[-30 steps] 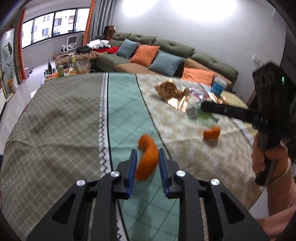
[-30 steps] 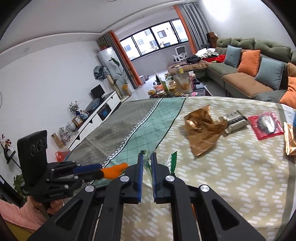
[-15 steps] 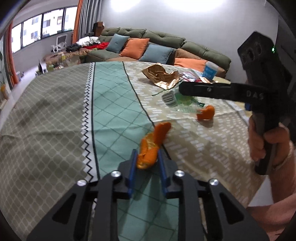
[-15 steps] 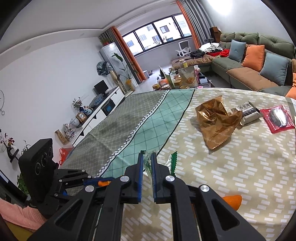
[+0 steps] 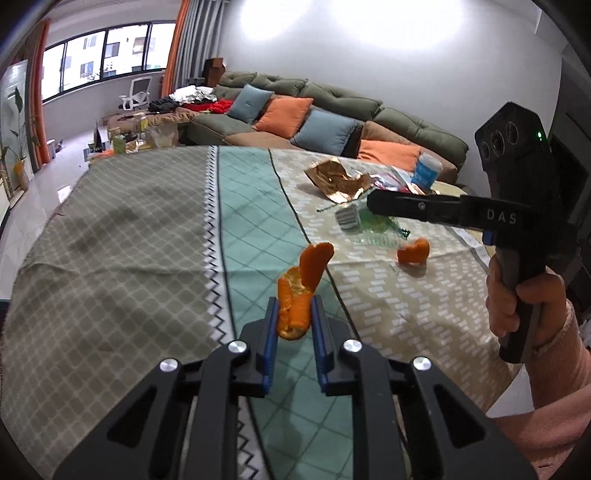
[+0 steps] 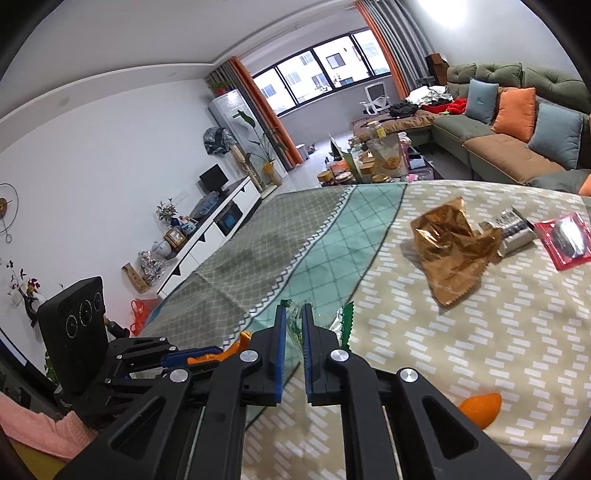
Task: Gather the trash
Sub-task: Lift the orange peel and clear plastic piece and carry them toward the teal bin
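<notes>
Above the desk's (image 5: 110,229) near edge: left gripper (image 5: 294,314) jaws closing on orange peel (image 5: 301,280); right gripper (image 6: 293,325) jaws clenched on green wrapper (image 6: 345,319); next, likely carry both to a bin

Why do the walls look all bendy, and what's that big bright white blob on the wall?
Left wrist view: the fisheye lens curves the room, so the tablecloth bulges and dark corners ring the picture; the blob is glare washing out the wall above the sofa. Right wrist view: the same bending bows the ceiling line, and a smaller glare patch sits at the top right.
</notes>
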Action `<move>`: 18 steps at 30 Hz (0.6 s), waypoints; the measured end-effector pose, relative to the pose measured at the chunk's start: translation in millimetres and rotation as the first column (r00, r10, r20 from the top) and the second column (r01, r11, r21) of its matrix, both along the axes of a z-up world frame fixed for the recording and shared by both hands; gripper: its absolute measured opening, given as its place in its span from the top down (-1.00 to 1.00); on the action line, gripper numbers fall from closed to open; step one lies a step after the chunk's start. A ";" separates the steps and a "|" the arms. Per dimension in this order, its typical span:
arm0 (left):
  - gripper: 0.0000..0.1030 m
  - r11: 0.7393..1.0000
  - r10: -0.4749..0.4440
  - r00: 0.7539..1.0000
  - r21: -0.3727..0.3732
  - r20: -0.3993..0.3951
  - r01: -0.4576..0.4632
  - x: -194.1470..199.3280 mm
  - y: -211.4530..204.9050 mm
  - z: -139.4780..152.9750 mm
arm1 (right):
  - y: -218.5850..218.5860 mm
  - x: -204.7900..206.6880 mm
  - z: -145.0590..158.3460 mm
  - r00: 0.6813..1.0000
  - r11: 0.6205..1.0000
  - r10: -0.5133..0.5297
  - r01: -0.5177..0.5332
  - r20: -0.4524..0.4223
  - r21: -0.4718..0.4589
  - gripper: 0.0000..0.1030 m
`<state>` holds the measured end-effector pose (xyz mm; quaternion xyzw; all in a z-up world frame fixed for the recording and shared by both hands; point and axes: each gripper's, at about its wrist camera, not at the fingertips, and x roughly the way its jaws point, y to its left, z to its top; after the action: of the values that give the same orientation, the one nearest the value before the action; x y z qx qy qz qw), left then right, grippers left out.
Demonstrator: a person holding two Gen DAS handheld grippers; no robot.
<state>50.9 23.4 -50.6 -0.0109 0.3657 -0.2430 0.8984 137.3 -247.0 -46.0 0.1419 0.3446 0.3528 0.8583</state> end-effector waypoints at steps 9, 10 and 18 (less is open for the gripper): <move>0.65 0.997 0.073 0.997 -0.011 0.032 -0.073 -6.0 27.0 16.1 | 23.9 -0.1 6.7 0.998 0.998 0.056 -0.056 0.012 0.012 0.83; 0.65 0.997 0.083 0.996 -0.010 0.035 -0.082 -6.8 30.3 17.4 | 27.4 -0.1 7.4 0.998 0.998 0.064 -0.065 0.013 0.015 0.83; 0.65 0.987 0.158 0.986 -0.017 0.053 -0.158 -13.5 61.3 24.9 | 54.7 -0.6 10.0 0.992 0.992 0.123 -0.124 0.016 0.022 0.83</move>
<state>37.5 84.7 -25.7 -0.0389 0.3375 -0.1735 0.9244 136.7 -192.3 -35.9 0.1277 0.3426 0.4101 0.8355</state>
